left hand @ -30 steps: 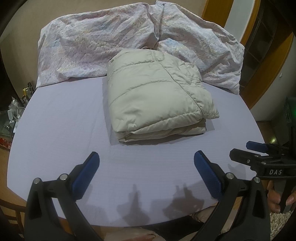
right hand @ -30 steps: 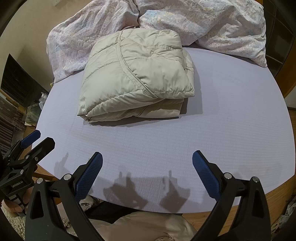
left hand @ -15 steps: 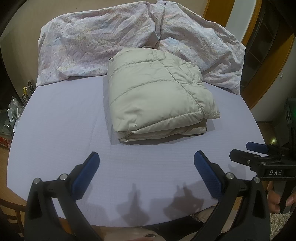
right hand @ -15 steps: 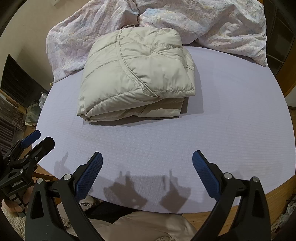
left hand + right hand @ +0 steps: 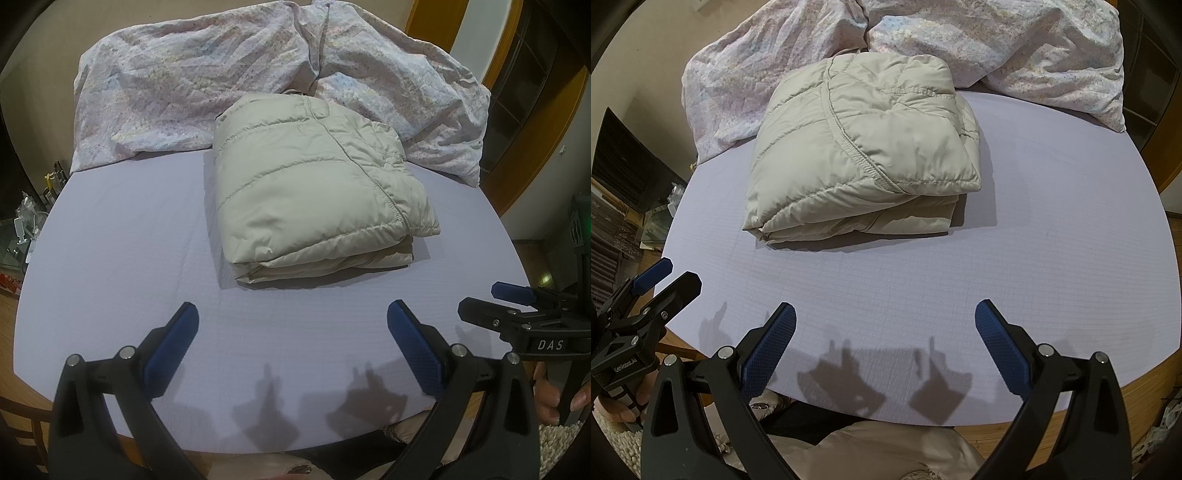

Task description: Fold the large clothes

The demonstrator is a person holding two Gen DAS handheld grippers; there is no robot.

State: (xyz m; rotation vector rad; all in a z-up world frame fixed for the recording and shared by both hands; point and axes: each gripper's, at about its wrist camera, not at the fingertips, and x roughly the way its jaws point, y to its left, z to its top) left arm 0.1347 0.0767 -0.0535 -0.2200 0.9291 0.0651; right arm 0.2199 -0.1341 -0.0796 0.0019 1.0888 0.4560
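Observation:
A beige quilted puffer jacket [image 5: 314, 188] [image 5: 864, 147] lies folded into a thick rectangular bundle on the lavender-covered table [image 5: 122, 236] [image 5: 1052, 221]. My left gripper [image 5: 291, 317] hangs open over the table's near edge, well short of the jacket, with nothing between its blue pads. My right gripper [image 5: 884, 317] is likewise open and empty at the near edge. Each view catches the other gripper at its side: the right one [image 5: 487, 302] in the left wrist view and the left one [image 5: 674, 273] in the right wrist view, both hand-held.
A crumpled floral quilt [image 5: 192, 96] [image 5: 1015, 48] is heaped along the table's far side, touching the jacket's back. Wooden door frames [image 5: 524, 122] stand at the right. Cluttered shelves [image 5: 26, 229] sit off the left edge. A person's lap [image 5: 879, 454] shows below the table edge.
Both grippers stay open and nearly still. The left wrist view has drifted slightly, so the jacket sits a touch lower and more central.

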